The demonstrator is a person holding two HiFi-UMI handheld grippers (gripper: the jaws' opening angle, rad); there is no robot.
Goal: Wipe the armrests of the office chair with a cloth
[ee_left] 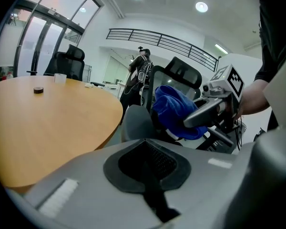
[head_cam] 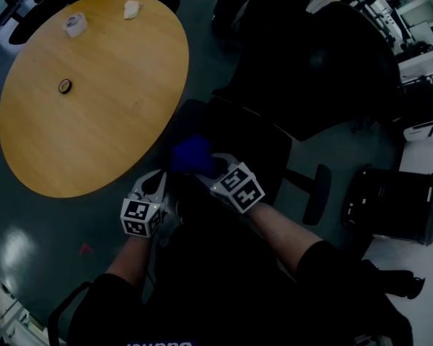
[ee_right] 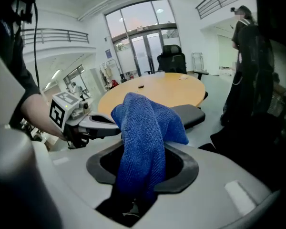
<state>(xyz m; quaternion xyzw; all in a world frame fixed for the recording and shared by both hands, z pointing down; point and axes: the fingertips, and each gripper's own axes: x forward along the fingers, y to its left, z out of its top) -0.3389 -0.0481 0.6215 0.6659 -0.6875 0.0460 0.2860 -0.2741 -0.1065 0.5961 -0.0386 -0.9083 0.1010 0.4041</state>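
A blue cloth (head_cam: 191,152) hangs bunched from my right gripper (head_cam: 206,171), which is shut on it; in the right gripper view the cloth (ee_right: 145,132) rises out of the jaws and drapes forward. Just beyond it lies the office chair's grey armrest pad (ee_right: 196,114), also seen in the left gripper view as the armrest (ee_left: 136,123) under the cloth (ee_left: 174,109). My left gripper (head_cam: 161,180) sits close to the left of the cloth, jaws together and holding nothing. The black chair seat (head_cam: 238,139) lies under both grippers, with its other armrest (head_cam: 317,193) to the right.
A round wooden table (head_cam: 94,107) stands to the left, carrying a white cup (head_cam: 75,24), a crumpled white scrap (head_cam: 132,9) and a small dark disc (head_cam: 65,86). A black crate (head_cam: 393,204) stands at the right. A person (ee_right: 250,56) stands behind.
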